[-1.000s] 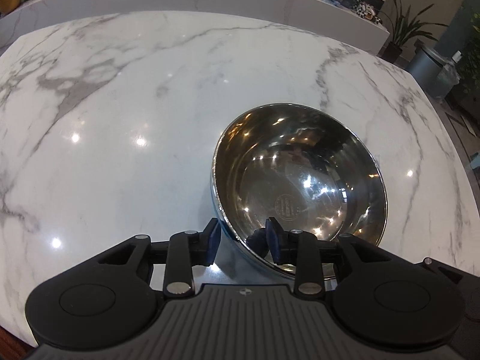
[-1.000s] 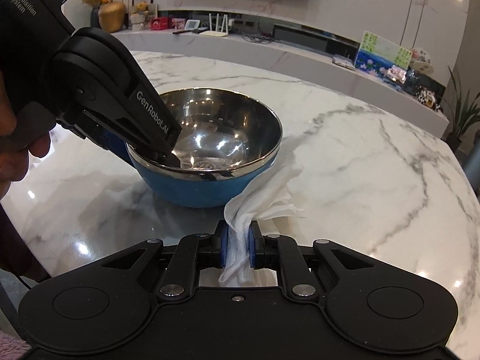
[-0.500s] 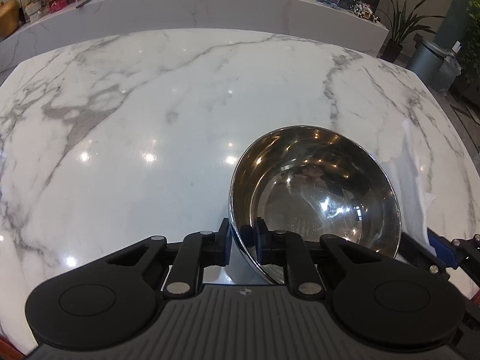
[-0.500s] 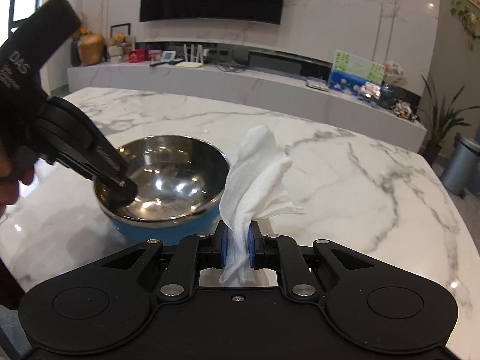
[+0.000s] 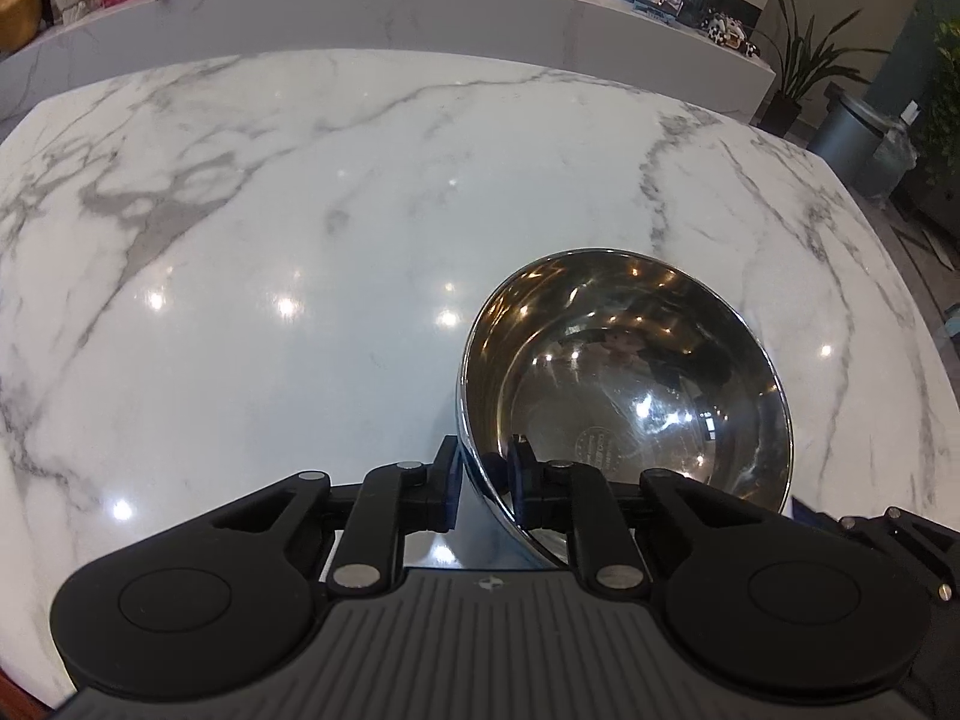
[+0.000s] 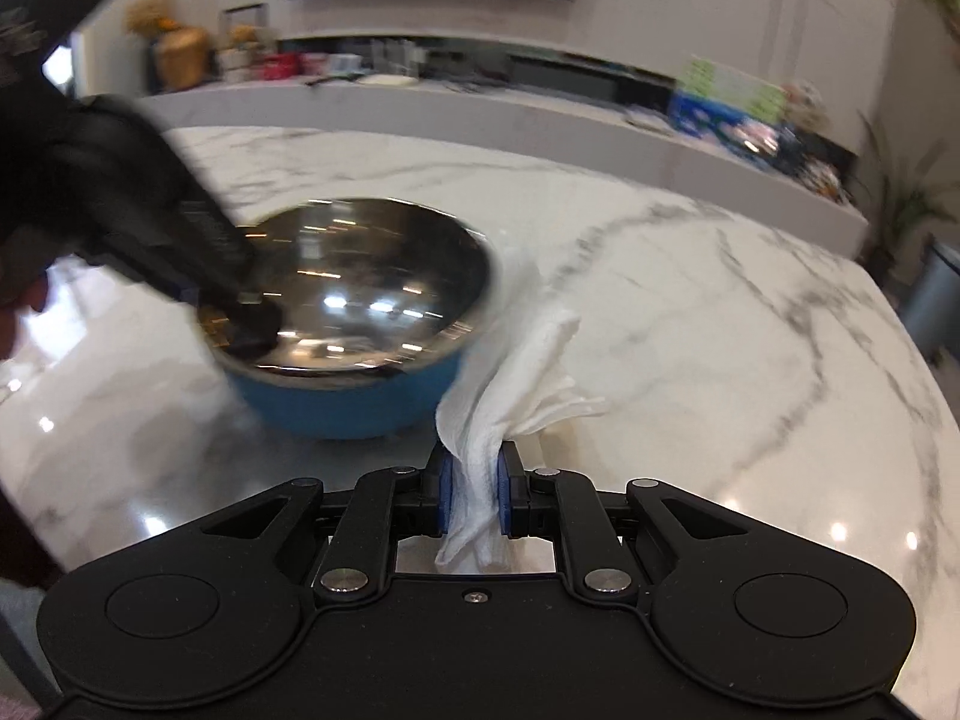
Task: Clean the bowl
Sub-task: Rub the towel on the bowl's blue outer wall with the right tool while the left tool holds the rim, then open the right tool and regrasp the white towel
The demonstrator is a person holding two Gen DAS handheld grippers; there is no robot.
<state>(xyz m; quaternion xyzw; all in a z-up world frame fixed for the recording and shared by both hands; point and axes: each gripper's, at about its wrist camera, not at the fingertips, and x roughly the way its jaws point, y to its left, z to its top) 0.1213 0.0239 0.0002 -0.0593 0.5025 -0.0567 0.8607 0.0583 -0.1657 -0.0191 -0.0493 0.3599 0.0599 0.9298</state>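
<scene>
A steel bowl (image 5: 630, 384) with a blue outside (image 6: 354, 408) stands on the white marble table (image 5: 300, 210). My left gripper (image 5: 485, 480) is shut on the bowl's near rim, one finger inside and one outside. It also shows in the right wrist view (image 6: 240, 312), at the bowl's left rim. My right gripper (image 6: 474, 495) is shut on a crumpled white paper towel (image 6: 510, 372), just right of the bowl and beside its blue wall. The right wrist view is motion-blurred.
A long marble counter (image 5: 420, 6) with boxes, pictures and ornaments runs behind the table. A potted plant (image 5: 804, 66) and a grey bin (image 5: 852, 138) stand past the table's right edge. The table's rounded edge (image 6: 924, 360) curves at the right.
My left gripper closed on the bowl's rim and has kept it. My right gripper lifted the towel up, then came back down close beside the bowl's right side.
</scene>
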